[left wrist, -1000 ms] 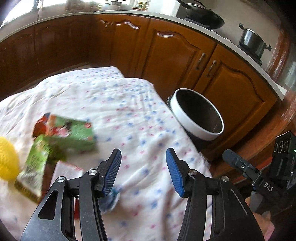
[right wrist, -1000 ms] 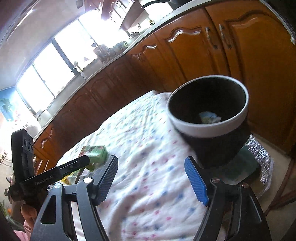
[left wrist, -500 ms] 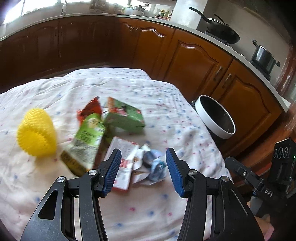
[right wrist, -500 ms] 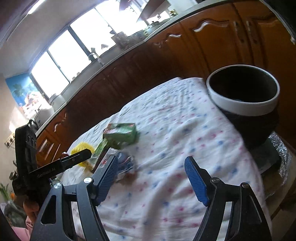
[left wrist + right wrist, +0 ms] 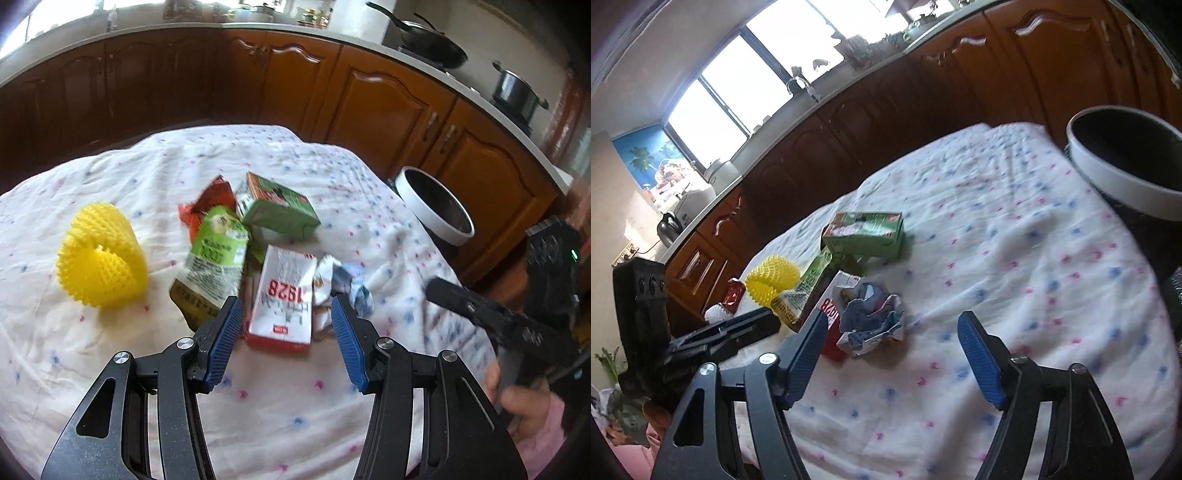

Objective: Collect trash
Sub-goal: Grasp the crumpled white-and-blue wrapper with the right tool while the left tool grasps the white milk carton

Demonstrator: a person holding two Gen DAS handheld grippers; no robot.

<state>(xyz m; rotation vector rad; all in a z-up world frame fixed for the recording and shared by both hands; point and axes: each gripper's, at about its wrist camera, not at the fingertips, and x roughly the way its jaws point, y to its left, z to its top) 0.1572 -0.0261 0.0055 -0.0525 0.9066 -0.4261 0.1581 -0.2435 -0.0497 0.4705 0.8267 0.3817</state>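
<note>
Left hand-held gripper (image 5: 286,338) wide apart above white-red carton (image 5: 282,299); green box (image 5: 280,212), yellow foam net (image 5: 101,254), trash bin (image 5: 436,210) beside worktop (image 5: 110,350).

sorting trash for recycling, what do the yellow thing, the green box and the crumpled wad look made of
Yellow thing: soft foam netting, going by its matte open mesh.
Green box: printed cardboard, judging by its crisp folded edges.
Crumpled wad: thin paper or plastic wrapper, sharply creased; which is unclear.

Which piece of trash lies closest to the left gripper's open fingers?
The white carton printed 1928, lying flat just ahead of the left gripper. The green box, green pouch and yellow foam net lie farther off.
</note>
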